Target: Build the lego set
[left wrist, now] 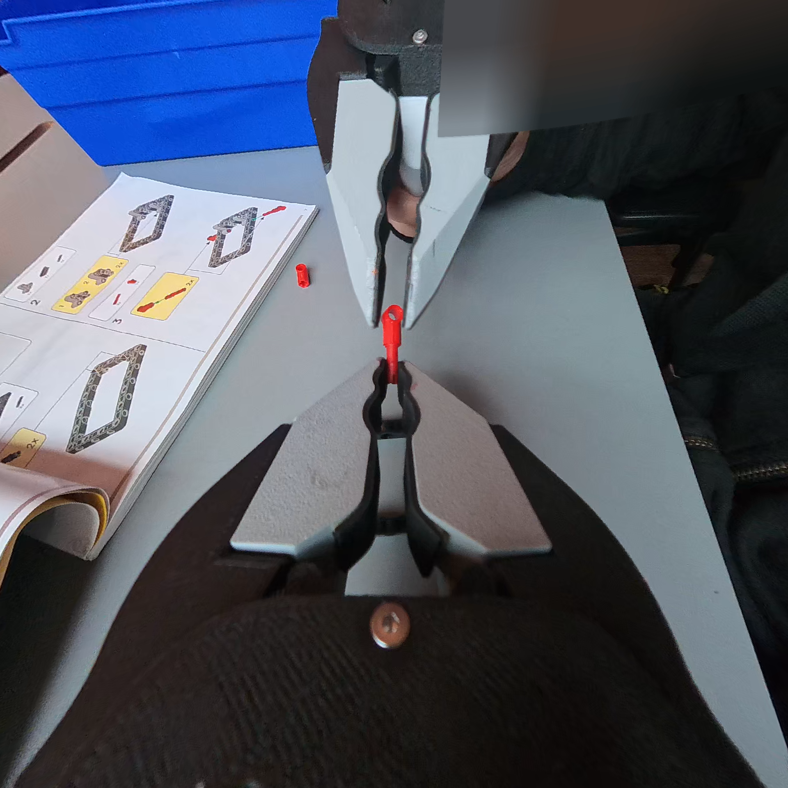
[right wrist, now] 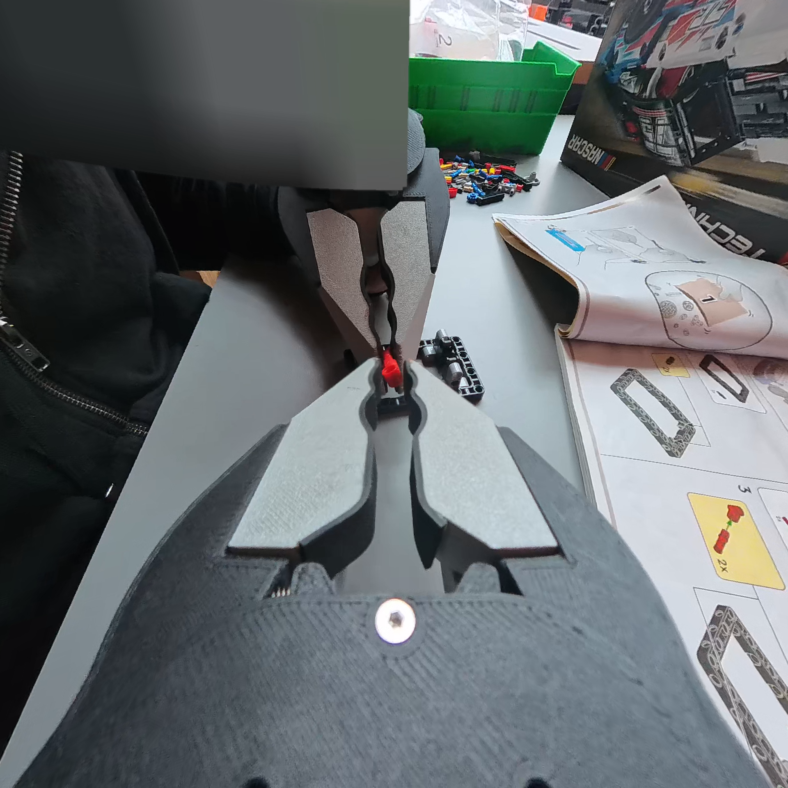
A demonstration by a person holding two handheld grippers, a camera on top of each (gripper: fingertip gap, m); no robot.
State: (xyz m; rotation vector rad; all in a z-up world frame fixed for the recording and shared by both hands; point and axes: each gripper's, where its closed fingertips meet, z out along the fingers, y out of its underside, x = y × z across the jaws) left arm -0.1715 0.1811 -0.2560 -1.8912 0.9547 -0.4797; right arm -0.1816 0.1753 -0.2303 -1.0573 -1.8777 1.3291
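While we hold the red piece between both tools, these are our notes:

Left tongs (left wrist: 391, 362): closed on the thin stem of the red axle piece (left wrist: 391, 337), whose ringed head points toward the other tool.
Right tongs (right wrist: 391, 362): nearly closed, tips flanking the ringed head; we cannot tell whether they pinch it yet.
Where the piece is: raised above the grey table (left wrist: 533, 341), at the point where the two tips meet.
Other parts: a small red connector (left wrist: 302, 275) lies loose beside the instruction booklet (left wrist: 140, 324); the black frame assembly (right wrist: 456, 366) rests behind the tips; a pile of loose parts (right wrist: 486, 177) sits before the green bin (right wrist: 486, 111).
Step, as we judge it: passing or regripping the piece.
Doing it well: we should keep both tools in line, close fully on the head, then ease off the stem slowly.
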